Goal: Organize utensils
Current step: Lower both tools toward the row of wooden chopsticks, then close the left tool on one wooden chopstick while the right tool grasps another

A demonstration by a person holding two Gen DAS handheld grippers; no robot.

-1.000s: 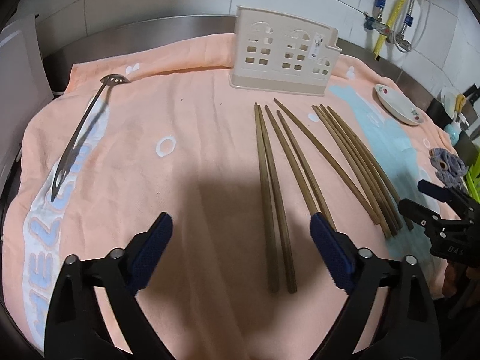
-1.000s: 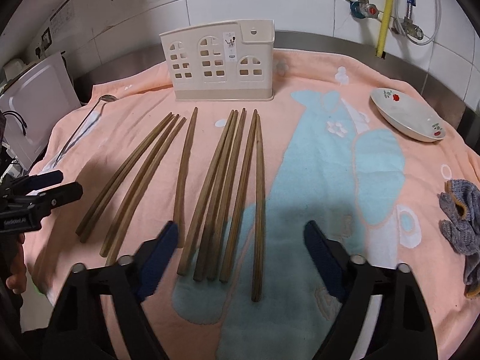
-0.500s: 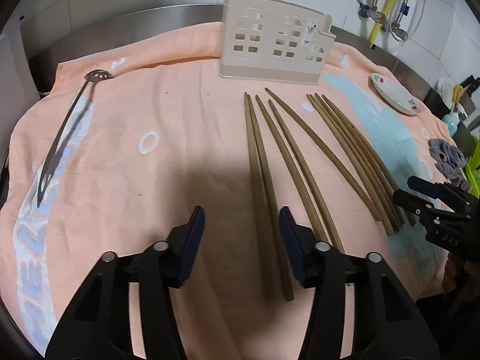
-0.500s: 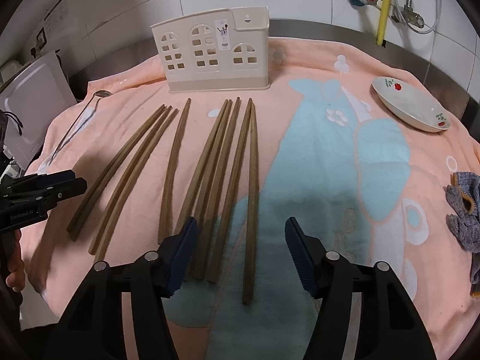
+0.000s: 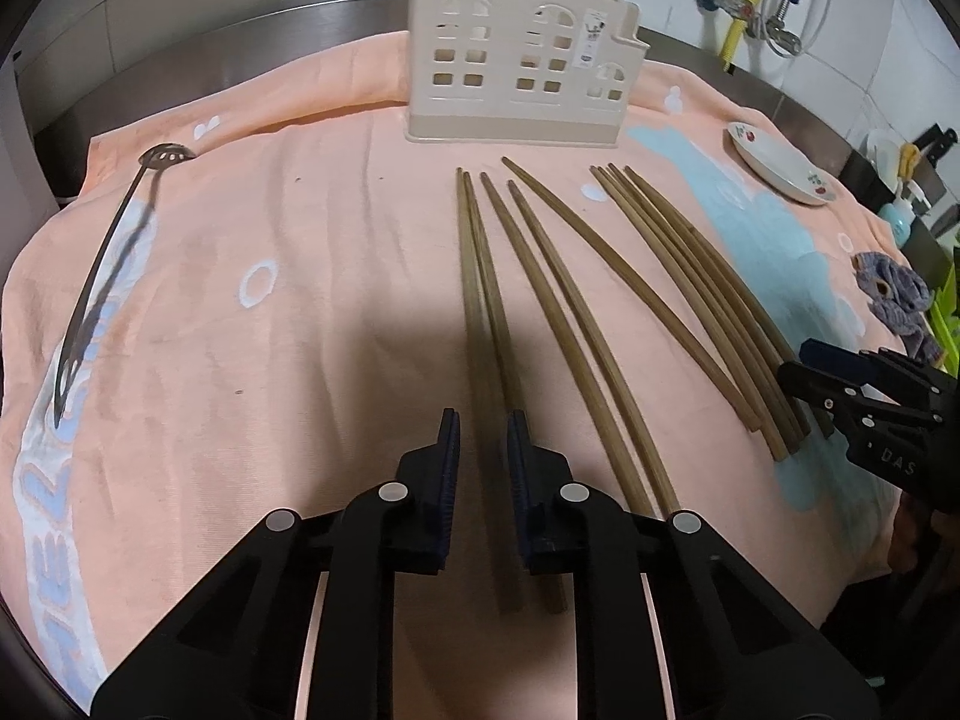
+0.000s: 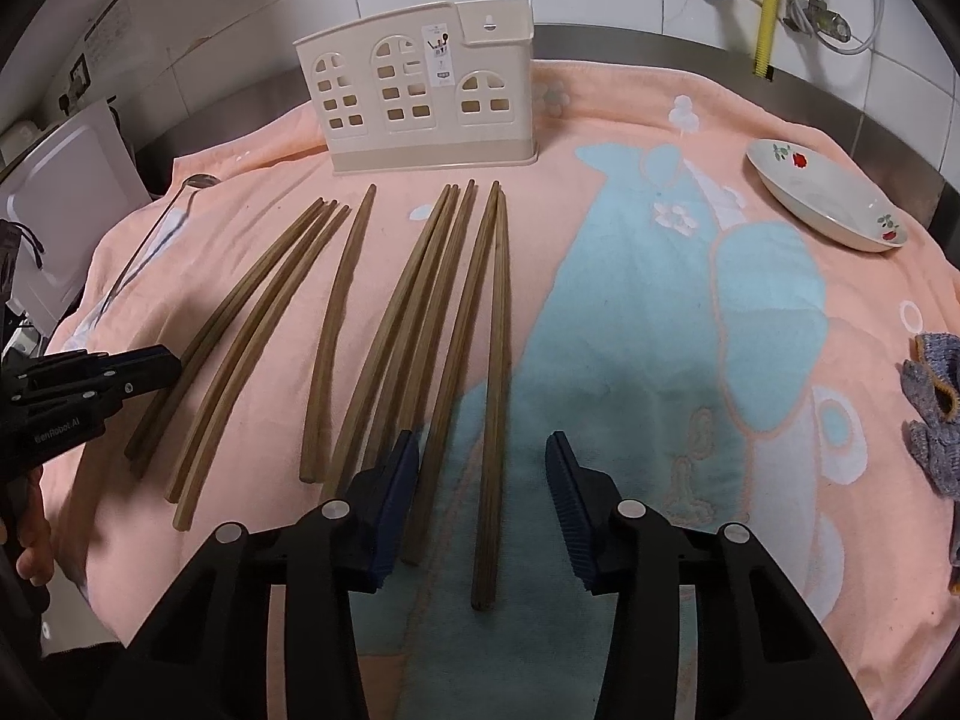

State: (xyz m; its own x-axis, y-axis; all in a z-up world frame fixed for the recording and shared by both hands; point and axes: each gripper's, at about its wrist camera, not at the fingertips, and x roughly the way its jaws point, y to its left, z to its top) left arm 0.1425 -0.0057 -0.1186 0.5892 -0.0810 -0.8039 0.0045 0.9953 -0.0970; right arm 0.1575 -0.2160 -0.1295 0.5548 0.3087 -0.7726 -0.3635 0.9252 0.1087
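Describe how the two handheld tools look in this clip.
Both are black plastic frames with silver rivets and ribbed dark-blue pads. The left tool carries white "GenRobot.AI" lettering on its side; the right tool shows white letters ending in "DAS". No cables or sleeves are visible.

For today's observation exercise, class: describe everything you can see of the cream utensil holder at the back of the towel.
The utensil holder is cream plastic shaped like a house front, with arched and square window cut-outs, a stepped top edge and a small printed label. It stands upright on its wider base at the far edge of the peach towel, before the steel ledge. No utensils show in it. The chopsticks point towards it without touching.
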